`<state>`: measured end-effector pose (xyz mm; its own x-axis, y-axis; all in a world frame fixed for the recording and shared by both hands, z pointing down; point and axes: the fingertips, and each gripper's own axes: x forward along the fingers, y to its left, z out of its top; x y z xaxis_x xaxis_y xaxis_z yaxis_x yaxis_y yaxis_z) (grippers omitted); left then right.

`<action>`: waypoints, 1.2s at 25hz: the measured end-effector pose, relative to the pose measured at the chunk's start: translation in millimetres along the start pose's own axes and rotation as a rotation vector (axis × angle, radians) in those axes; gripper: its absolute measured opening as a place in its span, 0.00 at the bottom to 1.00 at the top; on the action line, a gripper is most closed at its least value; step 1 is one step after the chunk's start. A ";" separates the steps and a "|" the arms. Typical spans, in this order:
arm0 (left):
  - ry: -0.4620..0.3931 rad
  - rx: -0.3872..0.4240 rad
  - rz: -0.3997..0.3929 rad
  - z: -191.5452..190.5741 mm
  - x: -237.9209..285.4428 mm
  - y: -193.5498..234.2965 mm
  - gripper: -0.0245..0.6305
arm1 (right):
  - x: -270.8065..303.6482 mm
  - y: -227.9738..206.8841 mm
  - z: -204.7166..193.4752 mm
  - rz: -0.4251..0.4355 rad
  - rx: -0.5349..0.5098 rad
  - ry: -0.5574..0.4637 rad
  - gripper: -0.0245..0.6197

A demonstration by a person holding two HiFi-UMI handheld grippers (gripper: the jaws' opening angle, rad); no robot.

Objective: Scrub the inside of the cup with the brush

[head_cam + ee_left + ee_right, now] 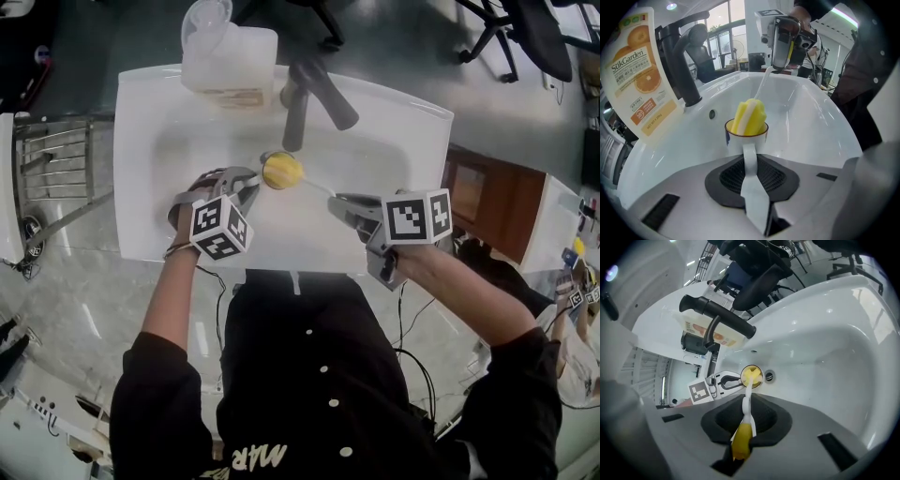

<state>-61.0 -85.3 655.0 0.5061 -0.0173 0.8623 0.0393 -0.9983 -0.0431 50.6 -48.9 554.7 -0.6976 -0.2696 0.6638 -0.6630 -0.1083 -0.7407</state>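
A small white cup (277, 161) with a dark rim is held over the white sink basin (394, 150). My left gripper (246, 184) is shut on the cup's handle (749, 157); in the left gripper view the cup (746, 137) stands upright just beyond that gripper (750, 165). The brush's yellow sponge head (750, 117) fills the cup's mouth and rises above the rim. Its thin white shaft (746, 401) runs back to a yellow grip end (741, 442), on which my right gripper (744, 427) is shut. In the head view the right gripper (352, 208) is right of the cup.
A dark faucet (309, 94) arches over the basin from the far rim. A plastic container with an orange-printed label (640, 75) stands left of it on the sink's back edge. A metal rack (52, 159) is left of the sink, office chairs behind.
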 end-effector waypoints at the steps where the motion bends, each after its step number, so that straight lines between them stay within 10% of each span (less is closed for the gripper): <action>1: 0.000 -0.013 -0.001 -1.1 0.5 1.2 0.16 | -2.7 0.0 0.6 0.002 -0.007 -0.007 0.12; 30: 0.099 -0.075 0.060 -28.4 2.3 5.6 0.26 | -97.2 20.5 -20.3 -0.005 -0.340 -0.217 0.11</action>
<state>-84.1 -92.4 671.1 0.4176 -0.0787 0.9052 -0.0552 -0.9966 -0.0612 99.3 -5.5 477.1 -0.6446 -0.4699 0.6030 -0.7437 0.2027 -0.6370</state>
